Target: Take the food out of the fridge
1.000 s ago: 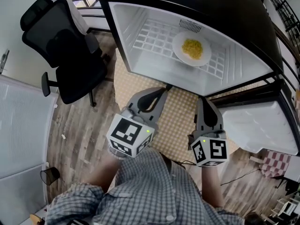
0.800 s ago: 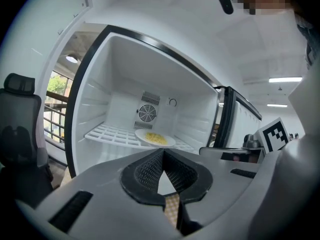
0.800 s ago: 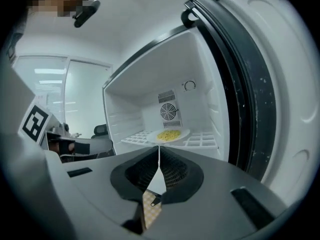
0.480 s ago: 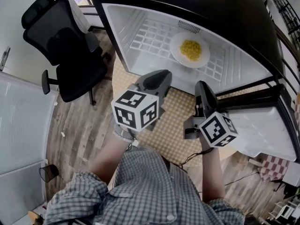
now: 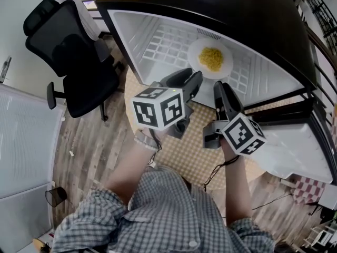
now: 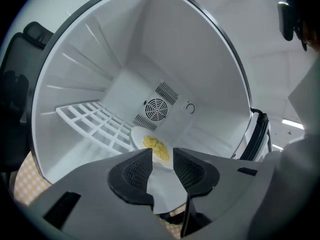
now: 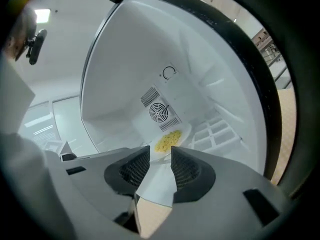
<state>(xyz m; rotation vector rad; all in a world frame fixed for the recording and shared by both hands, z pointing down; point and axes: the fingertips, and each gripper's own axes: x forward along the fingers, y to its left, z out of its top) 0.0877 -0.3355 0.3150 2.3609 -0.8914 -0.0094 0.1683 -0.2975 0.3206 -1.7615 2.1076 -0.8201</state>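
A white plate (image 5: 199, 63) of yellow food (image 5: 211, 57) sits on the wire shelf (image 5: 167, 42) inside the open fridge (image 5: 138, 33). My left gripper (image 5: 188, 80) and right gripper (image 5: 218, 88) hover side by side at the fridge's front edge, just short of the plate. Both sets of jaws have just been opening and nothing is between them. The left gripper view shows the left gripper (image 6: 162, 156) aimed at the plate (image 6: 138, 136) and food (image 6: 156, 147). The right gripper view shows the right gripper (image 7: 160, 154) with the food (image 7: 168, 140) just beyond its tips.
A black office chair (image 5: 73, 51) stands left of the fridge. The open fridge door (image 5: 289, 146) lies to the right. A checked mat (image 5: 195, 133) covers the floor in front. A fan grille (image 6: 156, 108) is on the fridge's back wall.
Both grippers have moved forward to the fridge opening and rolled, so their marker cubes now face differently. Their jaws, shut before, now stand apart.
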